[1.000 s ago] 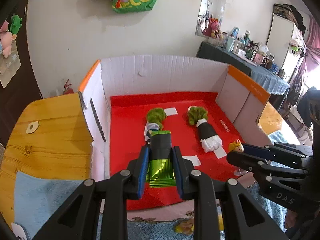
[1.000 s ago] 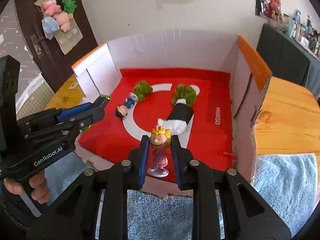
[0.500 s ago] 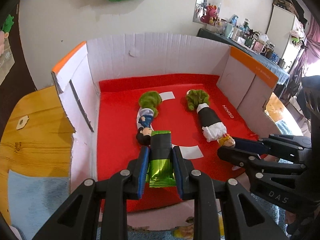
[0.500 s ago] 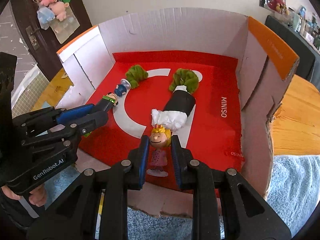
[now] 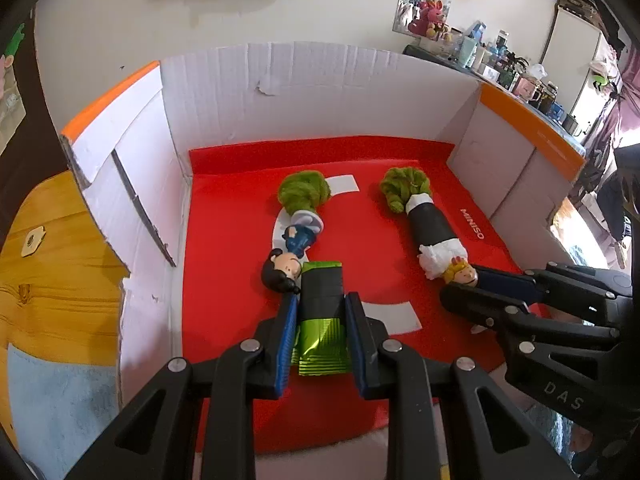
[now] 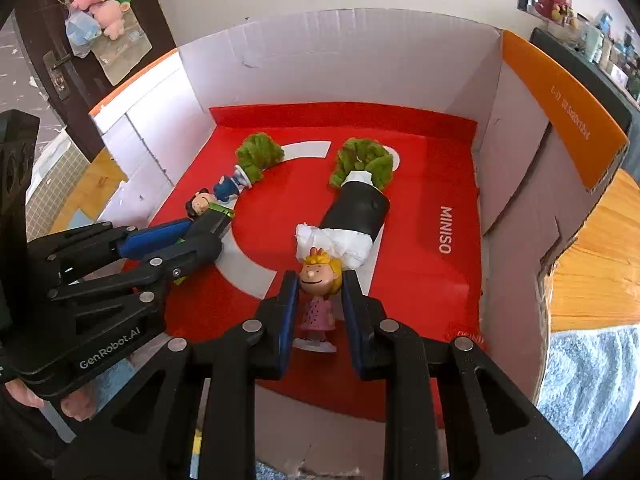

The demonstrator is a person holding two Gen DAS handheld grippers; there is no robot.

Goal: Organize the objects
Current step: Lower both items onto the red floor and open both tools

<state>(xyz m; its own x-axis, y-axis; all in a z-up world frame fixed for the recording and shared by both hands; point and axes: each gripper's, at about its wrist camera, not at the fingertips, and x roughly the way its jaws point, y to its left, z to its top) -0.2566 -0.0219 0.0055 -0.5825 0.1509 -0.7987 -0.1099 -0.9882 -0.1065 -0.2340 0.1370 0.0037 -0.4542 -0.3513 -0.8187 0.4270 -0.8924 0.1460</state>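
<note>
With the left claw (image 5: 321, 320) clamping the green-and-black packet (image 5: 322, 312) and the right claw (image 6: 319, 304) gripping the blonde figurine (image 6: 319, 288), lower both gently onto the cardboard box (image 5: 320, 92)'s red floor before releasing.

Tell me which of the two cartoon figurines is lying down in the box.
The dark-haired figurine in blue lies on the red liner. The blonde figurine in pink is upright in the right hand-held gripper.

your right tongs (image 6: 318, 300) grip the blonde figurine (image 6: 318, 292) above the box's red floor (image 6: 420, 280). your left tongs (image 6: 208, 236) clamp a green packet (image 6: 218, 216) beside the dark-haired figurine (image 6: 200, 204).
</note>
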